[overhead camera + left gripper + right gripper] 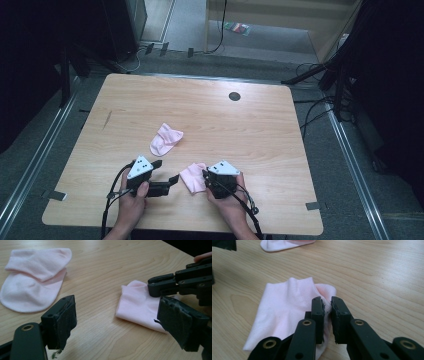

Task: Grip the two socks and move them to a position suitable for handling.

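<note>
The right hand-held gripper (pixel 327 305) has its jaws pinched on the near pink sock (pixel 287 307) lying on the counter (pixel 260 130), while the left hand-held gripper (pixel 120 322) gapes wide, holding nothing.

The left gripper (pixel 113 322) holds its jaws wide apart above the table (pixel 107 265), with 1 pink sock (pixel 35 277) far left and the right gripper (pixel 160 286) on a folded sock (pixel 140 307).

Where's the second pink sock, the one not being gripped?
In the high view the loose sock lies folded near the table's middle, beyond the left gripper and apart from the pinched sock.
</note>
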Demonstrator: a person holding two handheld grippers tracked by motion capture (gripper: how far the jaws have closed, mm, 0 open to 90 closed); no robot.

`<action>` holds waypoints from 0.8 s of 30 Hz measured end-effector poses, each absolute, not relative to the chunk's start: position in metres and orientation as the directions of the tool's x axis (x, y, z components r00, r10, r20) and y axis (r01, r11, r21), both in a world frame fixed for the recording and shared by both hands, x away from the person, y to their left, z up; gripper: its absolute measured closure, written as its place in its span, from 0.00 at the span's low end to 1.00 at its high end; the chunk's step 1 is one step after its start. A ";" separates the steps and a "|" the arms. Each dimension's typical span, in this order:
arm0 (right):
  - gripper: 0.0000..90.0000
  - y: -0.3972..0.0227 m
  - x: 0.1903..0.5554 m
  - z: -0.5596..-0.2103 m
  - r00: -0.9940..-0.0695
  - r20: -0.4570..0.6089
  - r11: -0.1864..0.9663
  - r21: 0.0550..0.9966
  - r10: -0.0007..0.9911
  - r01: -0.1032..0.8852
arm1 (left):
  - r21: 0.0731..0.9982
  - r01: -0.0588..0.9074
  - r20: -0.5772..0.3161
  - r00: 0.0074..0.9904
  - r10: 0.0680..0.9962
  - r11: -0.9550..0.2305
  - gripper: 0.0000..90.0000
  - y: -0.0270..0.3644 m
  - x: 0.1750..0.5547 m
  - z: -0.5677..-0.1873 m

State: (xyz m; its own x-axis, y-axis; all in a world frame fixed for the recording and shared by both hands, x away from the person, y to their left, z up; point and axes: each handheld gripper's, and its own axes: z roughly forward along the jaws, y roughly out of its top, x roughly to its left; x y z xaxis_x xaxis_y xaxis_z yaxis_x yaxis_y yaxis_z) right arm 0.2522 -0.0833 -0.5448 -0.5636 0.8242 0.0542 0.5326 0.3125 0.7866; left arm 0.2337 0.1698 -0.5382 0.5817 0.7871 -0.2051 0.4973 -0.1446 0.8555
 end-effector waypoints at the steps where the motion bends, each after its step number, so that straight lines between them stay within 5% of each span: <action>1: 0.92 -0.084 0.252 -0.544 -0.565 0.063 0.307 0.787 0.823 0.535 | 0.854 0.501 -0.211 0.581 0.786 -0.141 0.18 0.170 0.234 -0.539; 10: 0.86 -0.087 0.249 -0.538 -0.550 0.070 0.286 0.796 0.832 0.533 | 0.851 0.504 -0.207 0.580 0.788 -0.147 0.18 0.170 0.234 -0.540; 15: 0.96 -0.091 0.247 -0.536 -0.586 0.116 0.277 0.797 0.802 0.536 | 0.851 0.505 -0.207 0.578 0.789 -0.146 0.18 0.171 0.234 -0.540; 24: 0.98 -0.090 0.246 -0.522 -0.621 0.215 0.210 0.817 0.753 0.537 | 0.848 0.508 -0.213 0.585 0.782 -0.150 0.17 0.168 0.233 -0.540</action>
State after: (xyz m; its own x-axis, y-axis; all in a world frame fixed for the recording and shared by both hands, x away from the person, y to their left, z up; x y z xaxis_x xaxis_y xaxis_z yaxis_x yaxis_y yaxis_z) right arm 0.2458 -0.0901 -0.5217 -0.6215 0.7534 0.2147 0.5369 0.2100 0.8171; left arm 0.2328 0.1679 -0.5398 0.5855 0.7823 -0.2126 0.5081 -0.1497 0.8482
